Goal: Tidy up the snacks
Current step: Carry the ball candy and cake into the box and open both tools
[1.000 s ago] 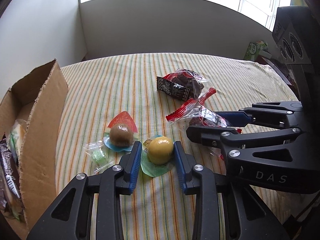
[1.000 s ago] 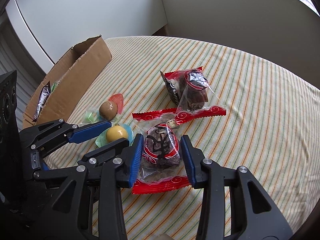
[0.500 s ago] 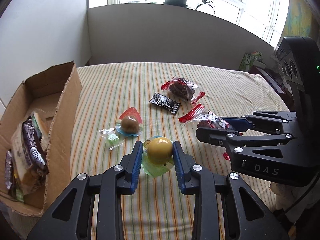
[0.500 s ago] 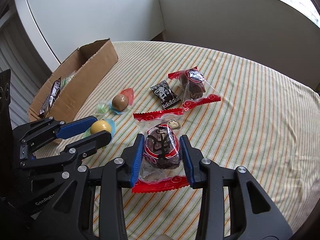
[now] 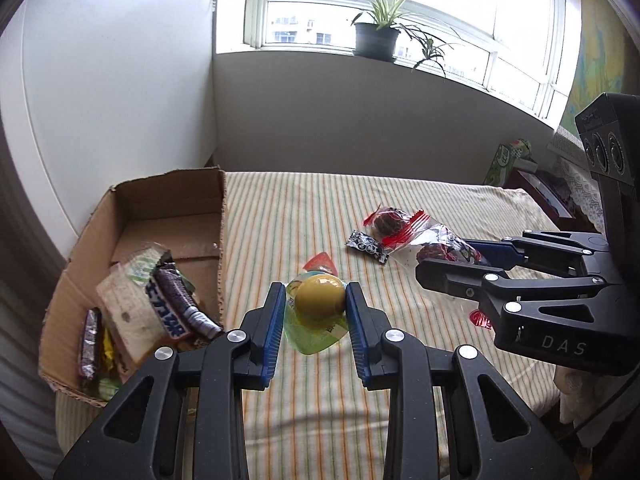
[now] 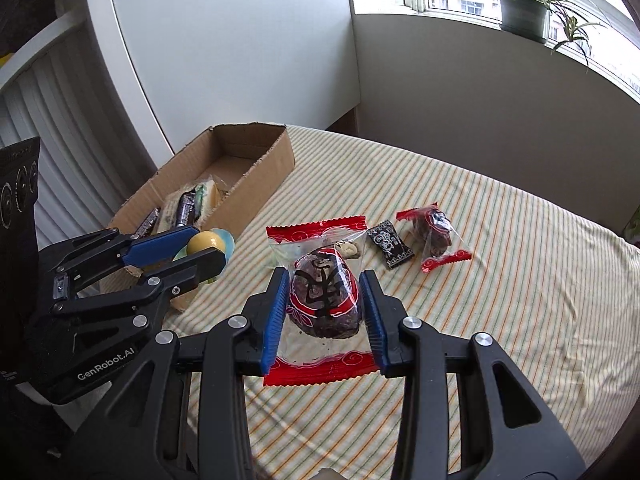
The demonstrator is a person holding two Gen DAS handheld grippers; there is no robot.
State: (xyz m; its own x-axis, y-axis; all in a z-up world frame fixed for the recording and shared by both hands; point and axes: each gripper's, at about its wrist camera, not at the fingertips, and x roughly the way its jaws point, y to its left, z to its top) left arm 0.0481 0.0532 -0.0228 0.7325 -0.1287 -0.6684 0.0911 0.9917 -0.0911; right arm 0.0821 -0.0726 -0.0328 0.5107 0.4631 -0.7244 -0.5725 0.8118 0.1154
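Note:
My left gripper (image 5: 316,303) is shut on a yellow jelly cup (image 5: 319,301) and holds it above the striped table, right of the cardboard box (image 5: 168,204). My right gripper (image 6: 325,300) is shut on a red-edged clear packet with a dark cake (image 6: 323,300) and holds it in the air. The left gripper (image 6: 200,249) with the jelly cup (image 6: 206,243) shows in the right wrist view beside the box (image 6: 256,184). The right gripper (image 5: 452,262) shows in the left wrist view.
On the table lie a second red cake packet (image 6: 438,236), a small black packet (image 6: 390,243) and a red-lidded jelly cup (image 5: 320,263), mostly hidden. The box holds several wrapped snacks (image 5: 148,300). Potted plants (image 5: 378,36) stand on the windowsill.
Both grippers have lifted their snacks well above the table. The left gripper has moved closer to the box, and more of its inside shows now.

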